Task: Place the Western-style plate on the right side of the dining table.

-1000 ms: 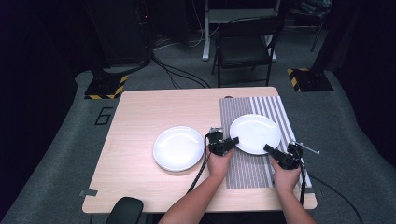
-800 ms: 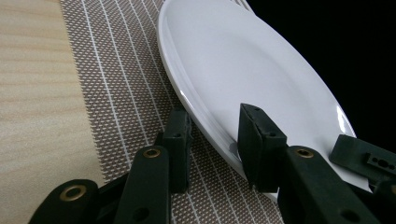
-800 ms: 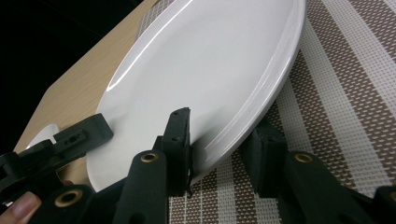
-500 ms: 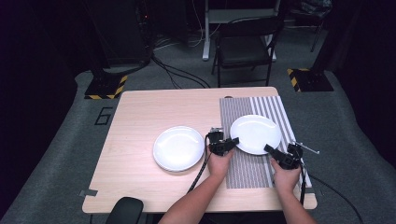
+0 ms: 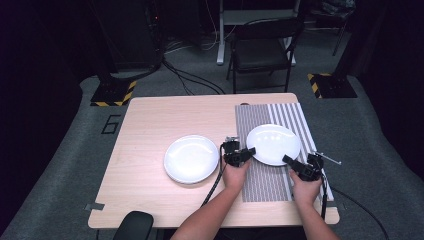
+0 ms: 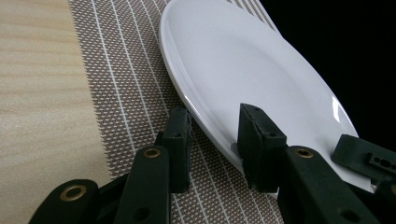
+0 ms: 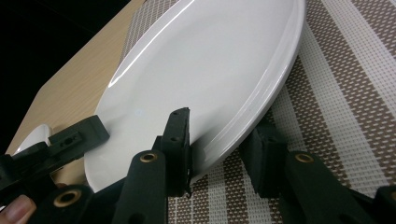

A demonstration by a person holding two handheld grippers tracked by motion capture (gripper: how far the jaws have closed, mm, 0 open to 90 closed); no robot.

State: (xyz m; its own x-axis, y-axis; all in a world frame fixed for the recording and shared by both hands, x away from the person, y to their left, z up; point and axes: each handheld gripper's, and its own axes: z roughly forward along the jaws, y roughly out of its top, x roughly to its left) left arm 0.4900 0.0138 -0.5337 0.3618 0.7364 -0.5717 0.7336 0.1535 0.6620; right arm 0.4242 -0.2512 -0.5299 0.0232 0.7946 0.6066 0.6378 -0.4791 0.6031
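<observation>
The only writing to read is a "6" (image 5: 111, 123) marked on the floor left of the table (image 5: 150, 130). Both grippers grasp one white plate (image 5: 273, 144) over the striped mat (image 5: 265, 175) — the left gripper (image 5: 243, 153) pinching its near-left rim, the right gripper (image 5: 295, 165) its near-right rim. The high view adds a second plate (image 5: 191, 159) on bare wood — the gripper views show the held rim raised off the mat.

You can read one sign: a large figure "6" (image 5: 111, 123), outlined in dark tape on the grey floor just left of the surface (image 5: 165, 115). Nothing on the surface carries any lettering you could read.
</observation>
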